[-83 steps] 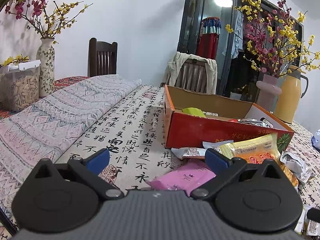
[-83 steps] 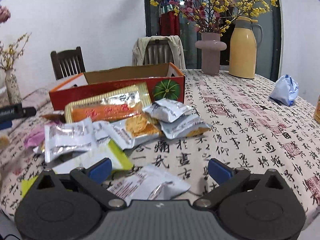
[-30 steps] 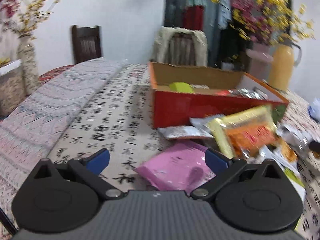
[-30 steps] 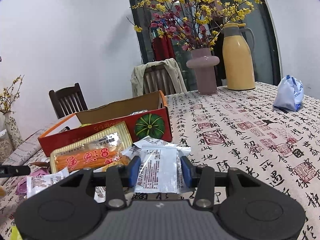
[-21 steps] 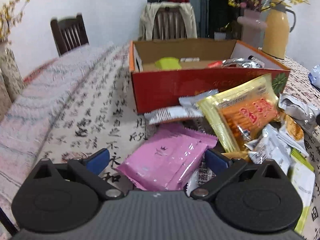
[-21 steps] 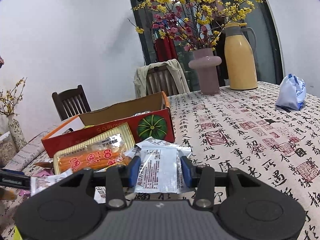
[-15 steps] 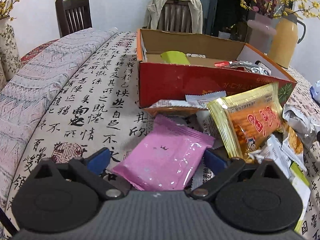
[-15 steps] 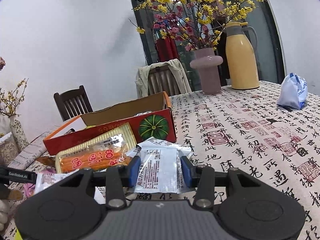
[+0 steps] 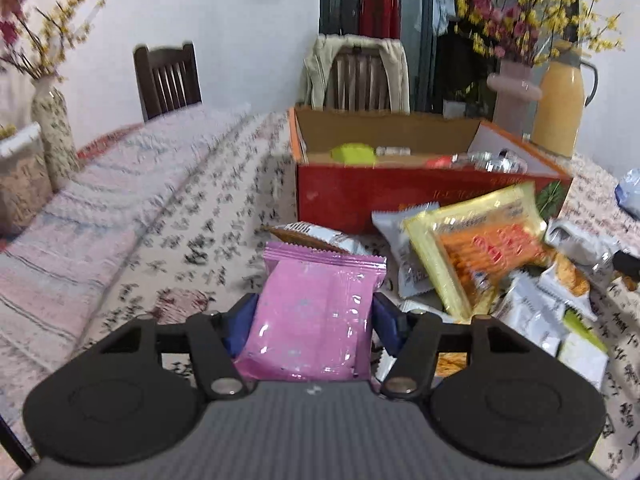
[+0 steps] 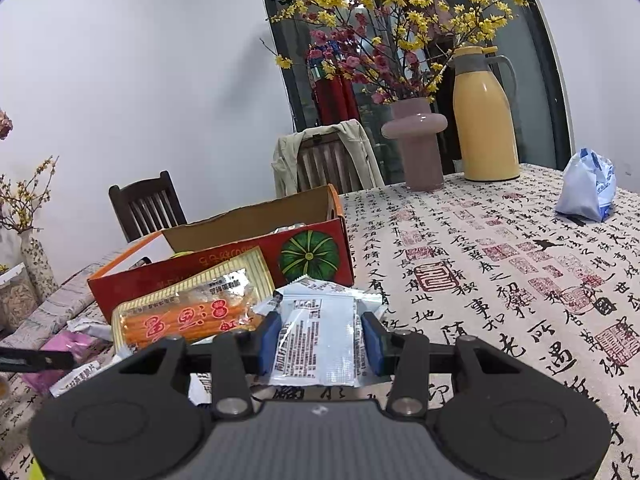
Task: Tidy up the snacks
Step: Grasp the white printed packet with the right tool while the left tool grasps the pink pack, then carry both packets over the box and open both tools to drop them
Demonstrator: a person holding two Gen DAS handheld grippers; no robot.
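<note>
Since earlier, left gripper (image 9: 312, 320) closing on pink packet (image 9: 316, 312).

A white-walled room with a dark glass door (image 10: 420, 60), two wooden chairs (image 10: 146, 208), one draped with a beige jacket (image 10: 324, 152), behind a calligraphy-print tablecloth (image 10: 500, 264).

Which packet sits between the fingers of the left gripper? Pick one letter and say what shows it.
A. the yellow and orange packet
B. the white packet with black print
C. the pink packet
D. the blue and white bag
C: in the left wrist view the pink packet fills the gap of the left gripper, whose jaws are closing with both blue pads at the packet's sides.
</note>
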